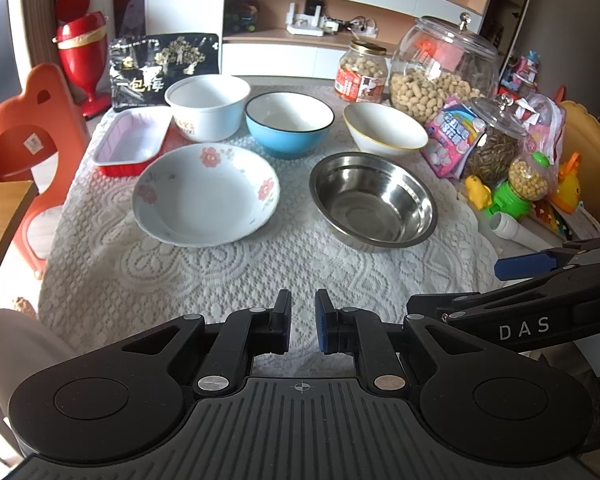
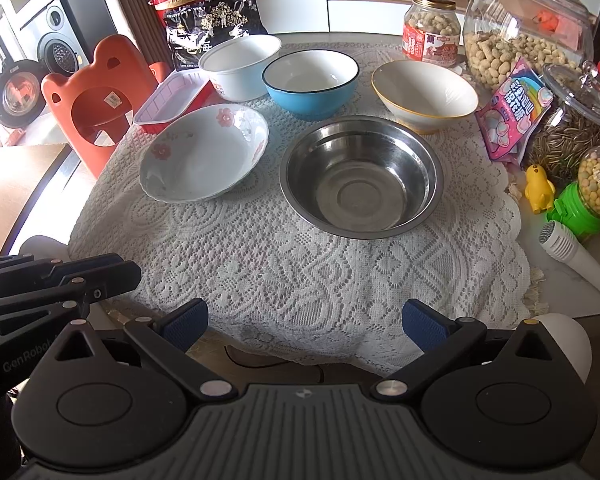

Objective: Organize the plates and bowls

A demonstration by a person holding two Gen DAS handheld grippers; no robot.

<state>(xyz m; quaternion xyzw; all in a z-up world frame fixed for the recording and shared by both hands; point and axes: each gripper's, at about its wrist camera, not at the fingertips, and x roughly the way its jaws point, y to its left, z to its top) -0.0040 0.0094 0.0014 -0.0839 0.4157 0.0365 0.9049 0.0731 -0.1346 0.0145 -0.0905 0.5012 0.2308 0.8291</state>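
On the lace cloth stand a flowered white plate [image 1: 206,194] [image 2: 204,152], a steel bowl [image 1: 374,200] [image 2: 360,176], a blue bowl [image 1: 289,124] [image 2: 311,80], a white bowl with a gold rim [image 1: 384,128] [image 2: 424,94], a tall white bowl [image 1: 208,104] [image 2: 240,65] and a red tray [image 1: 132,140] [image 2: 172,100]. My left gripper [image 1: 302,322] hovers over the near cloth, nearly shut and empty. My right gripper [image 2: 304,324] is open and empty at the near table edge, short of the steel bowl.
Jars of peanuts [image 1: 440,68] and seeds [image 2: 568,128], a pink candy bag [image 1: 454,136], toys [image 2: 580,196] and a white microphone [image 2: 576,256] crowd the right side. A black snack bag [image 1: 164,68] stands at the back left. An orange chair [image 2: 96,96] stands left of the table.
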